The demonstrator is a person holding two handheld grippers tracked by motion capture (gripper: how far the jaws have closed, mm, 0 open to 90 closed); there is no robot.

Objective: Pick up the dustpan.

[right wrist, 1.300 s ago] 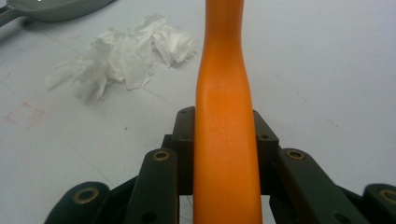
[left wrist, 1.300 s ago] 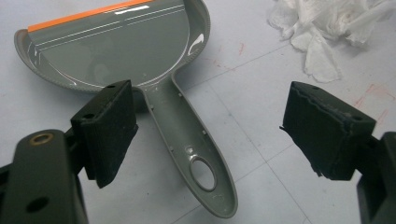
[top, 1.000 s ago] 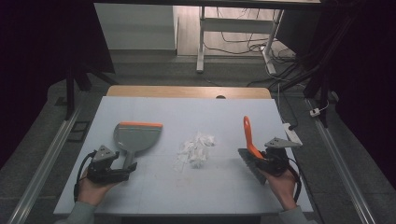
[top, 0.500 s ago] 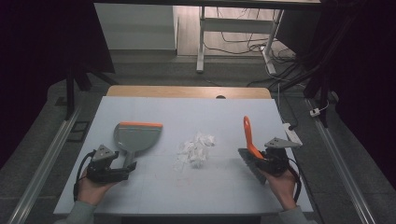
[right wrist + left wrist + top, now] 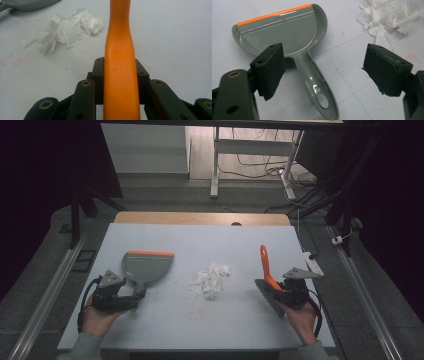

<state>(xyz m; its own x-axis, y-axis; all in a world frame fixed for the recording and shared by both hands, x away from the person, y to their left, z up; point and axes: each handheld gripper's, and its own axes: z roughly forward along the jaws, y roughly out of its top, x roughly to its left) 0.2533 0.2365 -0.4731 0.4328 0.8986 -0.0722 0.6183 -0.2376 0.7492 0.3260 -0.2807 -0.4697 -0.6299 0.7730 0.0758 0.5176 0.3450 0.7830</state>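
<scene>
Right gripper (image 5: 278, 291) is clamped on the orange plastic handle of a hand brush (image 5: 120, 62), jaws pressed against both sides; the handle stands away from the white tabletop (image 5: 240, 245) at the right. Left gripper (image 5: 322, 72) has its jaws well apart, straddling the handle of the grey plastic dustpan with an orange lip (image 5: 287, 32), which lies flat on the table's left. Crumpled white paper scraps (image 5: 210, 280) lie between dustpan and brush.
</scene>
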